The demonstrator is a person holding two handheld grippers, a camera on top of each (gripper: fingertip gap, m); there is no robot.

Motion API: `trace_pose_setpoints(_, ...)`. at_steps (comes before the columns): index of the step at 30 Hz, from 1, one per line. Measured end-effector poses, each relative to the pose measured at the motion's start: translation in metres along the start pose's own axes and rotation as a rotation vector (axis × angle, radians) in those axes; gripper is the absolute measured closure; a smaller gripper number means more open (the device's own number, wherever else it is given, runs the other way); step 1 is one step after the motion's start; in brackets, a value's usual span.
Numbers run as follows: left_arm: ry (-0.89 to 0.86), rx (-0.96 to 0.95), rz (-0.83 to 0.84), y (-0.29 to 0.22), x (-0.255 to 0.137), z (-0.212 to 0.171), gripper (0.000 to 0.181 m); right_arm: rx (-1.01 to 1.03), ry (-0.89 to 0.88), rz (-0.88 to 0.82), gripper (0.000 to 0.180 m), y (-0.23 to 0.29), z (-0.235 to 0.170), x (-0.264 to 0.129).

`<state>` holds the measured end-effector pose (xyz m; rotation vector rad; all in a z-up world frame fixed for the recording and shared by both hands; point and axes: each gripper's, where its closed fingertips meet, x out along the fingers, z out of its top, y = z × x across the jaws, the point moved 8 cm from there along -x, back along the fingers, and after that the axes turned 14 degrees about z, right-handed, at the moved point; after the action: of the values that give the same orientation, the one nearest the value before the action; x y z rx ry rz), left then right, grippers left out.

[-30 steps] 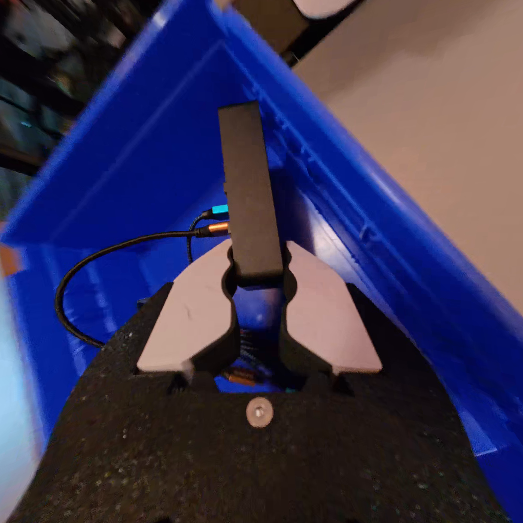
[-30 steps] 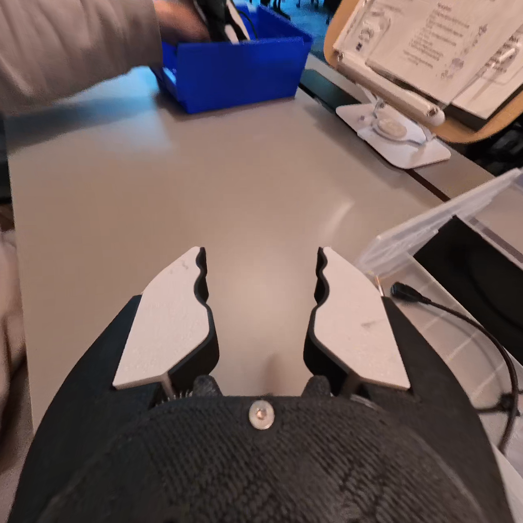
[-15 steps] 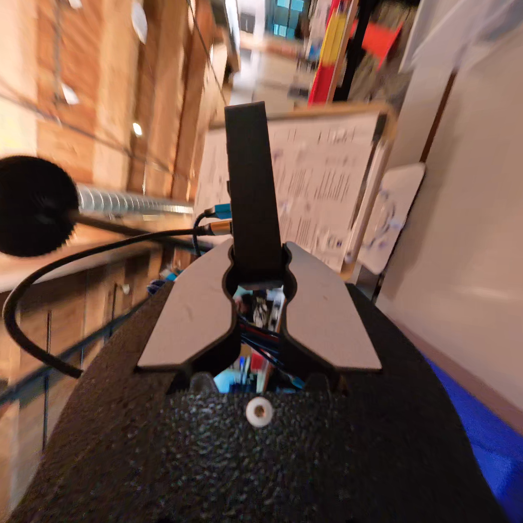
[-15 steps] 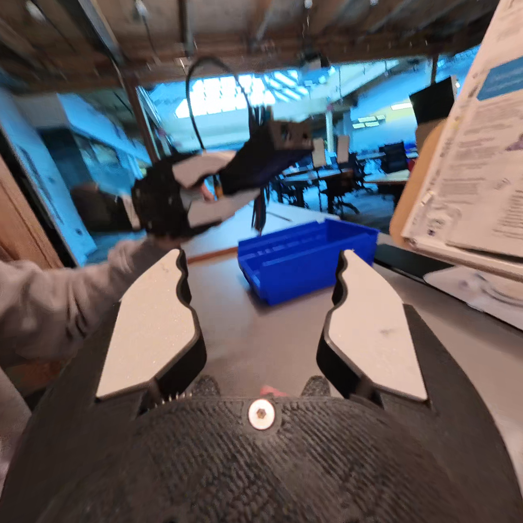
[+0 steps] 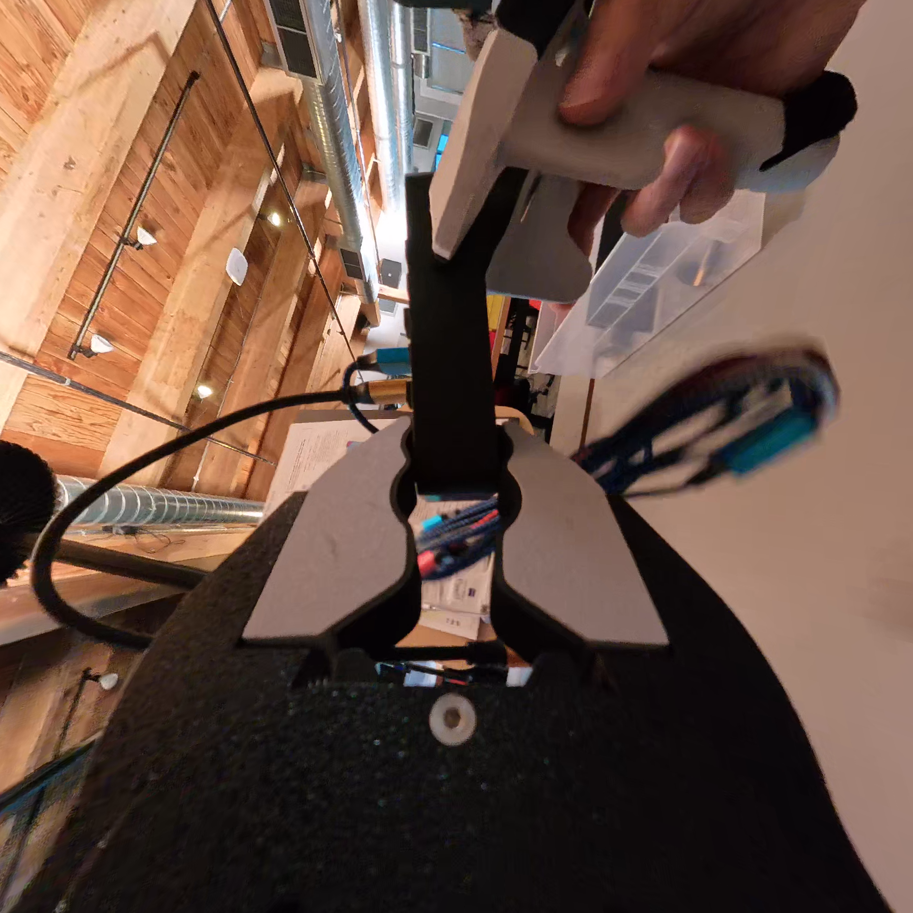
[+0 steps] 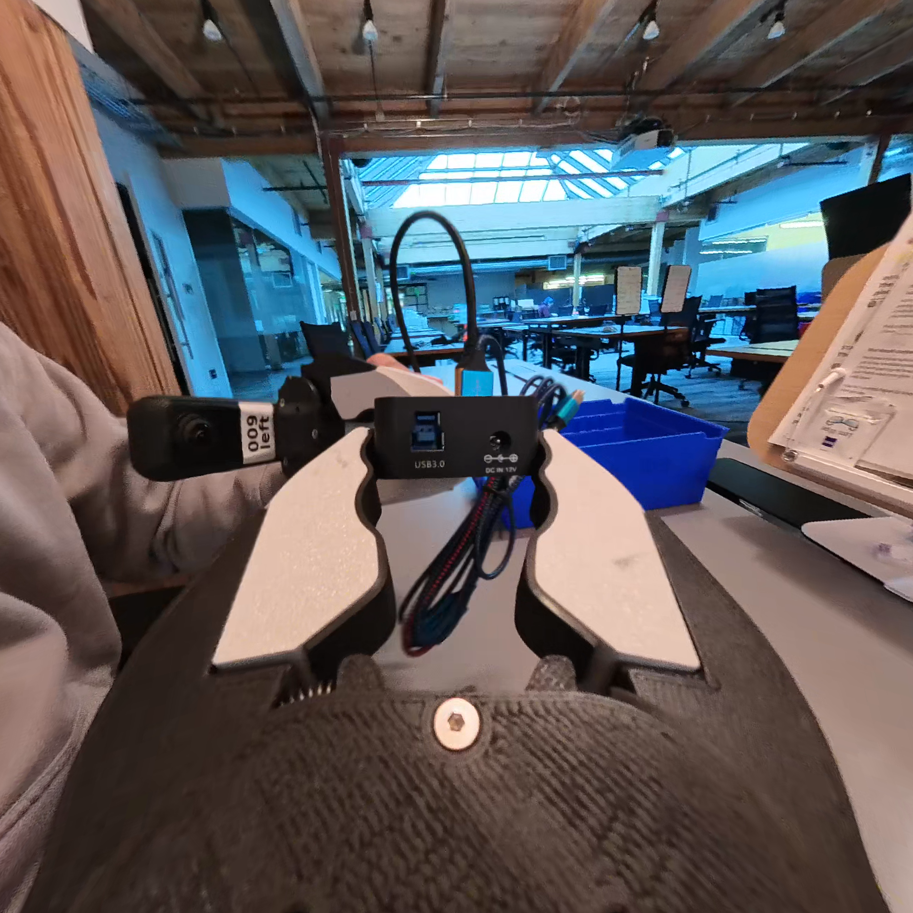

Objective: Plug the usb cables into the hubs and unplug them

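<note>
A black USB hub (image 5: 449, 346) is held in the air between both grippers. My left gripper (image 5: 457, 444) is shut on one end of it. My right gripper (image 6: 454, 439) is shut on the other end, whose face with two sockets (image 6: 454, 425) points at its camera. A teal plug (image 5: 393, 356) and a gold plug (image 5: 388, 390) sit in the hub's side, with a black cable (image 6: 435, 222) looping away. A bundle of braided cables (image 6: 454, 568) hangs below the hub. The right gripper also shows in the left wrist view (image 5: 494, 222), and the left gripper in the right wrist view (image 6: 355, 390).
A blue bin (image 6: 642, 454) stands on the grey table (image 6: 790, 617) behind the hub. A document stand (image 6: 850, 395) is at the right. A clear plastic box (image 5: 642, 296) lies on the table. A person's hand (image 5: 691, 49) and sleeve (image 6: 49, 494) are close by.
My left gripper lifted the hub out of the blue bin and carried it to the right gripper. The right gripper rose from the table and closed on the hub's free end.
</note>
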<state>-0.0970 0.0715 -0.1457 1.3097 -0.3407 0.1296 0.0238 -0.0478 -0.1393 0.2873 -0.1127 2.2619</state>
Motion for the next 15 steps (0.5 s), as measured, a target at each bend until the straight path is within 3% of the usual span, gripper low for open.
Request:
trace_pose_setpoints(4,0.063,-0.134,-0.003,-0.008,0.003,-0.011,0.148,-0.011,0.006,-0.109,0.12,0.0,0.004,0.009)
trace_pose_setpoints(8,0.203,-0.149,0.022,-0.018,0.012,-0.012,0.126,-0.024,-0.029,-0.315,0.119,-0.002,0.007,0.022)
trace_pose_setpoints(12,0.37,-0.299,-0.038,-0.035,0.018,-0.005,0.141,-0.088,0.1,-0.435,0.119,-0.001,-0.003,0.032)
trace_pose_setpoints(15,0.326,-0.585,-0.092,-0.036,0.015,-0.012,0.15,-0.122,0.141,-0.265,0.124,0.002,-0.001,0.025)
